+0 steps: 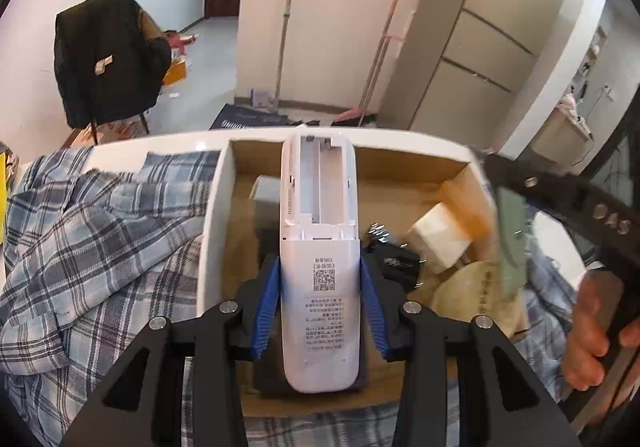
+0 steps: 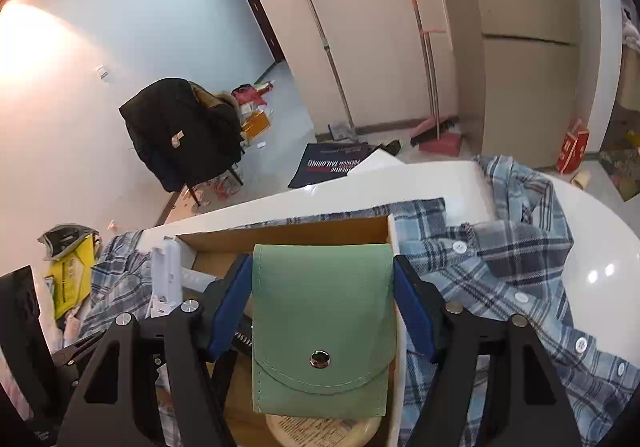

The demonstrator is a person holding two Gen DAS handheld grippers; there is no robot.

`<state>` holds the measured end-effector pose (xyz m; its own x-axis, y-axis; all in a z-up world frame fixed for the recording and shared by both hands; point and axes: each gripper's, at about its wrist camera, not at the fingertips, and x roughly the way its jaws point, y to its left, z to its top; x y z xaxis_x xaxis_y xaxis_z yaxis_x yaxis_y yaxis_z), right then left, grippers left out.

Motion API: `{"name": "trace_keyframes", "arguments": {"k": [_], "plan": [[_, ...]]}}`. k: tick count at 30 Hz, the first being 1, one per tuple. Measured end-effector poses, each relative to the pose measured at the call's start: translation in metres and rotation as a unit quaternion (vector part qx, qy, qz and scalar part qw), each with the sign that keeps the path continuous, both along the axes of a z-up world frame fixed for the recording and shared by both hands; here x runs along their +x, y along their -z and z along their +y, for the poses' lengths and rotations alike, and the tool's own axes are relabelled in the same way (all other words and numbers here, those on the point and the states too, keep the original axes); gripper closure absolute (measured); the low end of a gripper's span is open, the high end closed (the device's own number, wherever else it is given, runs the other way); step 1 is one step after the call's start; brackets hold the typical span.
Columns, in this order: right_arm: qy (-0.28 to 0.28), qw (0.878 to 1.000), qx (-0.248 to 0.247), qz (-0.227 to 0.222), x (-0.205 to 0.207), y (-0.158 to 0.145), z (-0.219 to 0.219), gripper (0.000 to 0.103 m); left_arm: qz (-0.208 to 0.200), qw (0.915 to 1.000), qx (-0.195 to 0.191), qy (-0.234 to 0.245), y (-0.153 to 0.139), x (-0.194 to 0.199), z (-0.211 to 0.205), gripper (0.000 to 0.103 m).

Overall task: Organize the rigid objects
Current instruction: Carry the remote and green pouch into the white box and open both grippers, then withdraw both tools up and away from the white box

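Two hand-held grippers, left (image 1: 319,279) with one remote (image 1: 318,247), right (image 2: 322,305) with one pouch (image 2: 322,323).

Each of the 2 views looks forward along its own gripper fingers, downward and very near over the cardboard box (image 1: 400,167) on the white table (image 2: 460,183); the left wrist view faces the far wall straight; the right wrist view is tilted; both share the box, the plaid shirt (image 1: 100,227), the chair with a black jacket (image 2: 180,127) and the brooms (image 2: 430,67).
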<state>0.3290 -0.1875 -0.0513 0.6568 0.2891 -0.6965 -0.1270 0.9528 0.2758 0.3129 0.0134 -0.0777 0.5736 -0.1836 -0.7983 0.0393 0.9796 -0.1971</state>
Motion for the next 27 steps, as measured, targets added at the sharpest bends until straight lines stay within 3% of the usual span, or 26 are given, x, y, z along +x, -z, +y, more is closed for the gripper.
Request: {"name": "trace_keyframes", "arguments": {"k": [8, 11, 13, 17, 20, 27], "plan": [[-0.018, 0.999, 0.029, -0.003, 0.01, 0.008, 0.002, 0.035, -0.015, 0.9997, -0.012, 0.015, 0.006, 0.002, 0.002, 0.061], [-0.026, 0.999, 0.04, -0.004, 0.012, 0.01, 0.006, 0.035, -0.027, 0.9992, -0.026, 0.012, -0.001, -0.001, 0.002, 0.043], [-0.031, 0.999, 0.029, -0.001, 0.012, 0.013, 0.012, 0.034, -0.053, 0.9979, -0.037, -0.003, -0.009, -0.006, 0.006, 0.017], [-0.032, 0.999, 0.011, -0.004, 0.011, 0.016, 0.017, 0.033, -0.096, 0.9947, -0.031, -0.021, -0.024, -0.013, 0.018, 0.016], [-0.029, 0.999, 0.018, 0.003, 0.013, 0.022, 0.018, 0.016, -0.096, 0.9946, -0.038, -0.01, -0.032, -0.015, 0.028, 0.016], [-0.016, 1.0, -0.002, -0.025, 0.002, 0.003, 0.016, 0.016, -0.166, 0.9855, 0.026, -0.026, -0.064, -0.034, 0.025, 0.016]]}}
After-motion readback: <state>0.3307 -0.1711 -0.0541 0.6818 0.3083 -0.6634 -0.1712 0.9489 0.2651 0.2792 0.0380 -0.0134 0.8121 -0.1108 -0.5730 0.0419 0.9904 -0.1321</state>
